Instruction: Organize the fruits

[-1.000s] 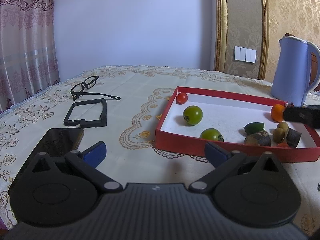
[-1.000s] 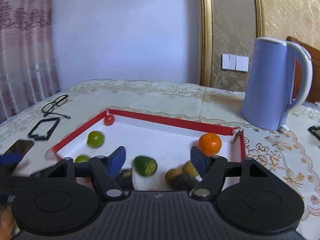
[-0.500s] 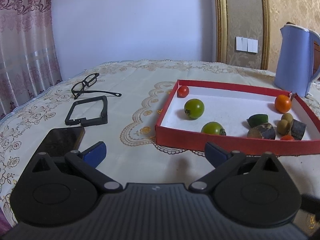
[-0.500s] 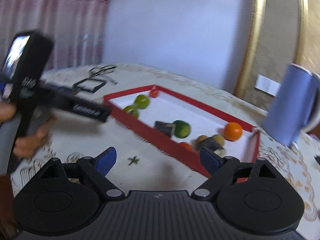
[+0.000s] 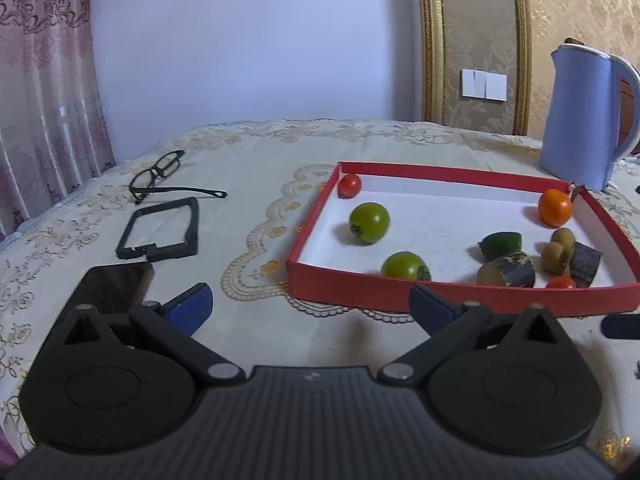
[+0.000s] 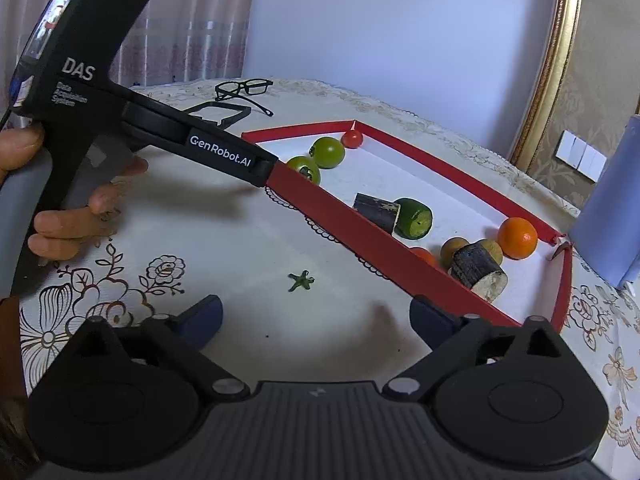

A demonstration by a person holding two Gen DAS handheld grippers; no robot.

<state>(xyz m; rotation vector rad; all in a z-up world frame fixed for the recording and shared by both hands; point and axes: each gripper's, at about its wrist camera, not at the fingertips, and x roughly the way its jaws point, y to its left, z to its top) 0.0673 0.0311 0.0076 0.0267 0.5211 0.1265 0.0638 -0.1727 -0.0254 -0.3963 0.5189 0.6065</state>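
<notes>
Red tray (image 5: 460, 295): all fruit inside, loosely scattered. Left gripper (image 5: 310, 306) and right gripper (image 6: 316, 316): jaws apart, empty. Sorting seemingly unfinished.

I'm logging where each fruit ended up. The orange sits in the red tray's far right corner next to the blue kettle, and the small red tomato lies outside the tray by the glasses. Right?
Not quite. The small red tomato lies inside the red tray, in its far left corner, as the left wrist view shows. The orange does sit in the far right corner near the blue kettle, and the glasses lie on the tablecloth apart from the tray.
</notes>
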